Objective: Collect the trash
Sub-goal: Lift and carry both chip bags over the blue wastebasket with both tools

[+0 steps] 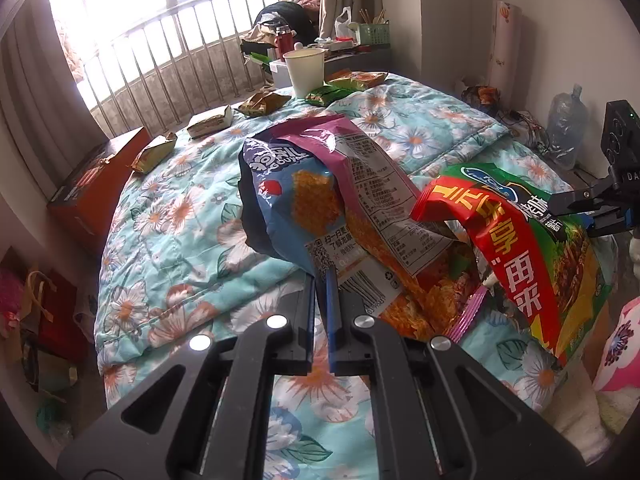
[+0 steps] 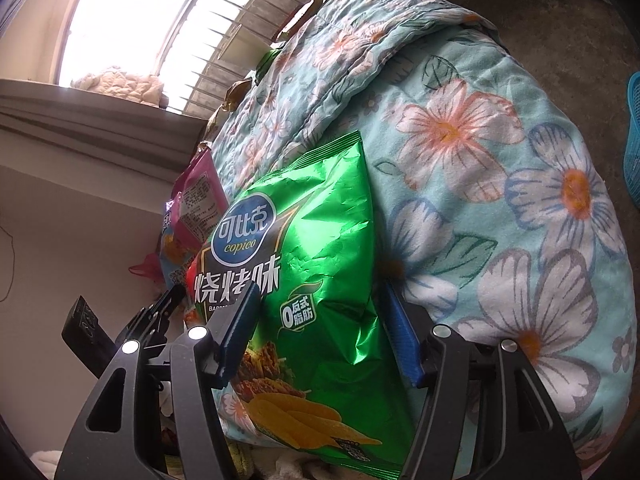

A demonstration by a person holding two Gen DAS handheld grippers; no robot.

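My left gripper (image 1: 325, 276) is shut on the lower corner of a blue and purple snack bag (image 1: 320, 192), which stands up off the floral quilt (image 1: 180, 216). A green and red chip bag (image 1: 536, 248) leans against it on the right. In the right wrist view the green chip bag (image 2: 320, 264) lies between the fingers of my right gripper (image 2: 320, 300), whose jaws stand wide open around it. The right gripper also shows at the right edge of the left wrist view (image 1: 576, 208). The snack bag (image 2: 192, 216) and left gripper (image 2: 160, 308) show at left.
Several small snack wrappers (image 1: 260, 103) and a white paper cup (image 1: 305, 71) lie along the quilt's far edge. An orange box (image 1: 100, 176) stands at the left by the window railing. A blue basket (image 2: 632, 140) sits at the right. A water jug (image 1: 566, 128) stands by the wall.
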